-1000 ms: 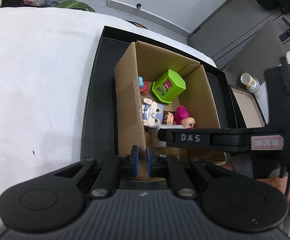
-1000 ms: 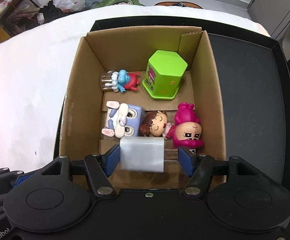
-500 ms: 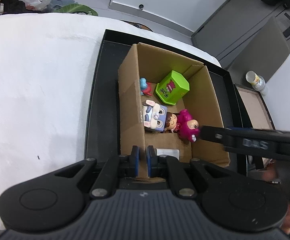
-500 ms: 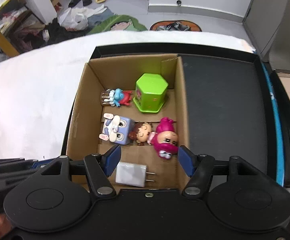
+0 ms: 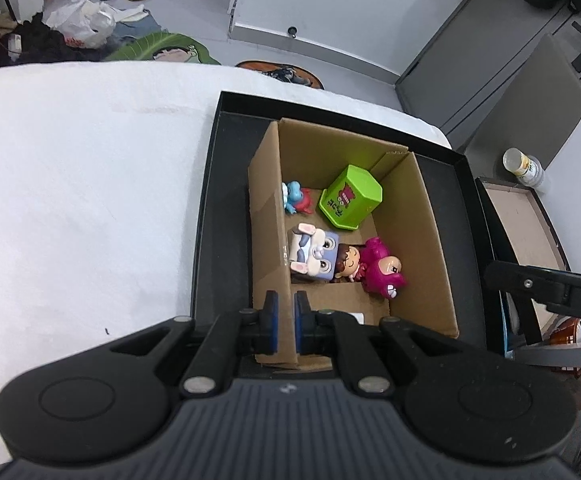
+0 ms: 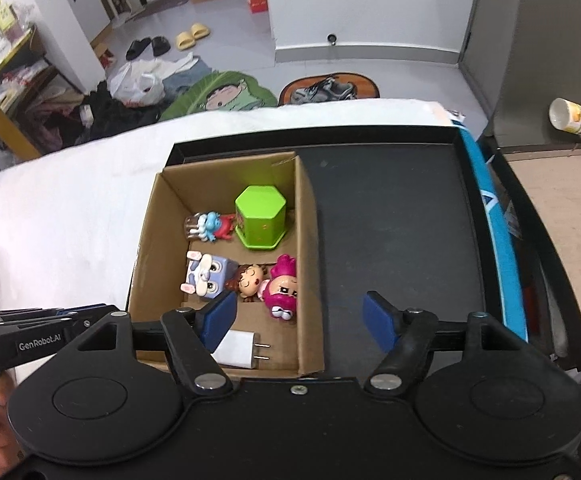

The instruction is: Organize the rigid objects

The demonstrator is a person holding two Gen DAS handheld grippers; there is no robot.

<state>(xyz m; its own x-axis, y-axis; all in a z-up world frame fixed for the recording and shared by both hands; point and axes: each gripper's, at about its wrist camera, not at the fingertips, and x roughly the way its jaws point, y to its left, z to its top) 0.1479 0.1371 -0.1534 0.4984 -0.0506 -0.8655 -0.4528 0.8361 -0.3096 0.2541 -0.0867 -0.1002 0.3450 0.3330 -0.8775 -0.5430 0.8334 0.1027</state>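
Now, your charger (image 6: 237,347) lies flat on the floor of the cardboard box (image 6: 308,280), in the near corner, prongs pointing toward the right wall. It looks light, hard and smooth-sided, so expect it to slide or twist if you pinch it off-centre; take it across the two broad flat faces of the body, never by the thin metal prongs, which would likely bend or slip.

Just beyond it sit the toys: a pink figure (image 6: 280,292), a small doll (image 6: 248,280) touching it, and a blue cube bunny (image 6: 206,276). Further back stand the green hexagonal tub (image 6: 261,222) and a little blue-and-red figure (image 6: 212,227). All appear to be rigid plastic, light, and easy to knock over.

Your right gripper (image 6: 304,314) hangs above the box's right wall, fingers spread wide, holding nothing. Your left gripper (image 5: 285,322) is closed narrow on the box's left wall at the near corner; cardboard is stiff enough to steady that way but will crease if you squeeze hard.

The box rests in a black tray (image 6: 390,240) on a white surface (image 5: 82,184).
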